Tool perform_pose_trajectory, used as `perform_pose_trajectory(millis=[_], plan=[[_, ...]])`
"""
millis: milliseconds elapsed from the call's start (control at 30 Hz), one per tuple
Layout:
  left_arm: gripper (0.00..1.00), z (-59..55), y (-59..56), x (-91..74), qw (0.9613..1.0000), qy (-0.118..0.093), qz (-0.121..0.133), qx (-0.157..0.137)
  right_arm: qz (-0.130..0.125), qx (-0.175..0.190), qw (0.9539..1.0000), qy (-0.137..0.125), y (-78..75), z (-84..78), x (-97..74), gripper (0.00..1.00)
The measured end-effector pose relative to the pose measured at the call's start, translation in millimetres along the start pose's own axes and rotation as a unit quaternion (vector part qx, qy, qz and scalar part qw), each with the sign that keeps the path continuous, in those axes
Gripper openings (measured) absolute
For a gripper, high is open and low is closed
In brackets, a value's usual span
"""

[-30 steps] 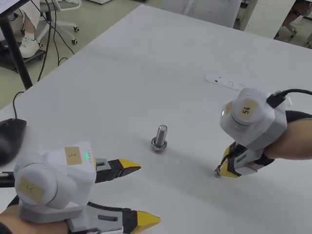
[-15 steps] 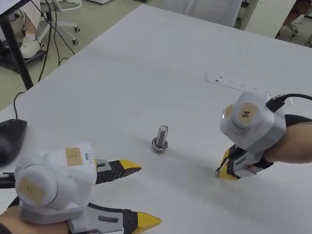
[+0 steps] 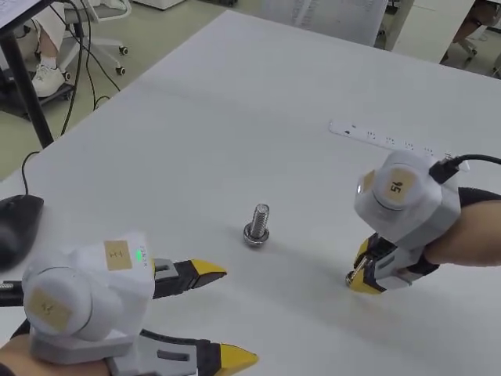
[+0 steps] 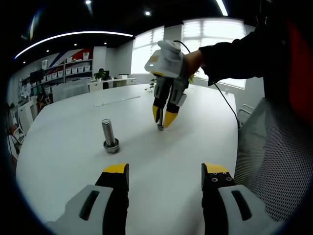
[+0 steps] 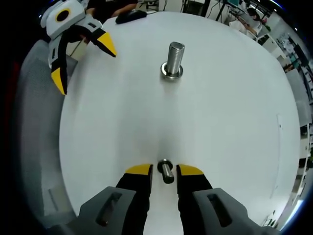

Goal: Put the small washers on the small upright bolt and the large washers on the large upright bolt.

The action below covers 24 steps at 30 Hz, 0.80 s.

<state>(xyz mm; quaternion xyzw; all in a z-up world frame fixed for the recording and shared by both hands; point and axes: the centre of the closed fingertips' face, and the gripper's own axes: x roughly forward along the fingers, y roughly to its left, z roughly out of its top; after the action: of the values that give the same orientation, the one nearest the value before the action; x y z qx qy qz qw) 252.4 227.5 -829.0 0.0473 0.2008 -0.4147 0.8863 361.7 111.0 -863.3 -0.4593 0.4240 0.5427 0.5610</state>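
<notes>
The large bolt [image 3: 257, 225] stands upright mid-table with a metal ring around its foot [image 5: 172, 73]. To its right my right gripper [image 3: 356, 274] points down at the table. Its jaws stand narrowly open on either side of the small bolt [image 5: 165, 171], and thin gaps show on both sides. The small bolt [image 4: 160, 126] stands on the white table [image 3: 235, 117] between those yellow tips. My left gripper [image 3: 225, 315] lies low at the near left, open with nothing between its fingers, and points toward the large bolt [image 4: 109, 138].
A white power strip [image 3: 391, 141] lies at the back right. A black mouse [image 3: 16, 223] sits by the left table edge, with office chairs and cables on the floor beyond. A mesh chair back [image 4: 274, 161] is close on the near side.
The right gripper has shifted very slightly over the small bolt. The left gripper and the large bolt have not moved.
</notes>
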Motion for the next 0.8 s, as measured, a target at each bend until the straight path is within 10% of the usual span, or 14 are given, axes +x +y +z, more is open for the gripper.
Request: perform_pose_trajectory(millis=[800], plan=[[0.60,1.6,-1.2,0.9,1.0000,0.001,-0.004,0.004,-0.006,0.033,0.9981,-0.052,7.2,-5.7,0.8,0.68]])
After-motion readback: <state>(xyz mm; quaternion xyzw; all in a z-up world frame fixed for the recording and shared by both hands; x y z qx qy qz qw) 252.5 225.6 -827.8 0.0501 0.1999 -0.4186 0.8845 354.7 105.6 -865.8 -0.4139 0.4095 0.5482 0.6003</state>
